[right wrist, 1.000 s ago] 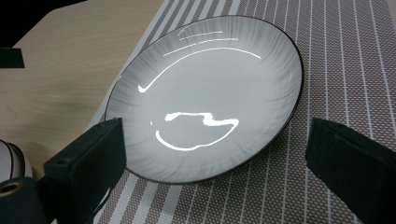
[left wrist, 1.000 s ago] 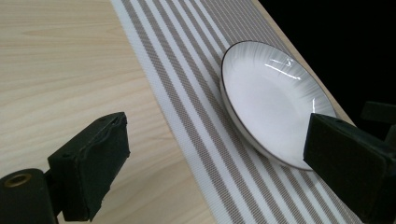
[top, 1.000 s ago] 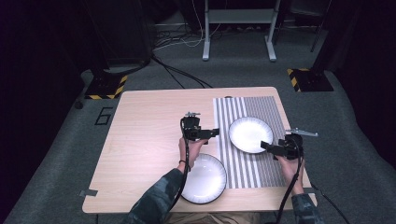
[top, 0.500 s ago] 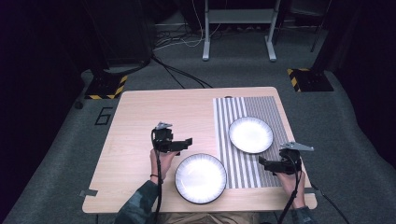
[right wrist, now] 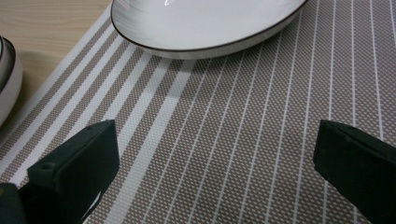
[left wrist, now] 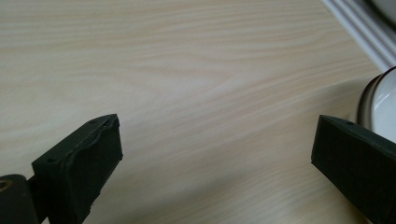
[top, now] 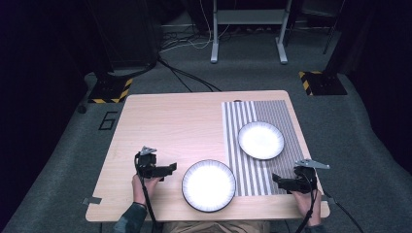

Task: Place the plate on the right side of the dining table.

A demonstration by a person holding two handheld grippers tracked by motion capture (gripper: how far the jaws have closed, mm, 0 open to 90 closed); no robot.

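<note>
High view is showing both hands at the table's near edge: left gripper (top: pixel 171 168) sitting just left of the near plate (top: pixel 209 185), right gripper (top: pixel 277 179) hovering over the striped placemat's (top: pixel 272 116) near corner, below the far plate (top: pixel 261 140). Left gripper view is adding jaws spread wide over bare wood (left wrist: pixel 187 84), having just been opening, nothing between them, near plate's rim (left wrist: pixel 373 100) just beside the right-hand jaw. Right gripper view is giving jaws gaping, empty, over the placemat (right wrist: pixel 233 140), far plate (right wrist: pixel 205 23) ahead.
</note>
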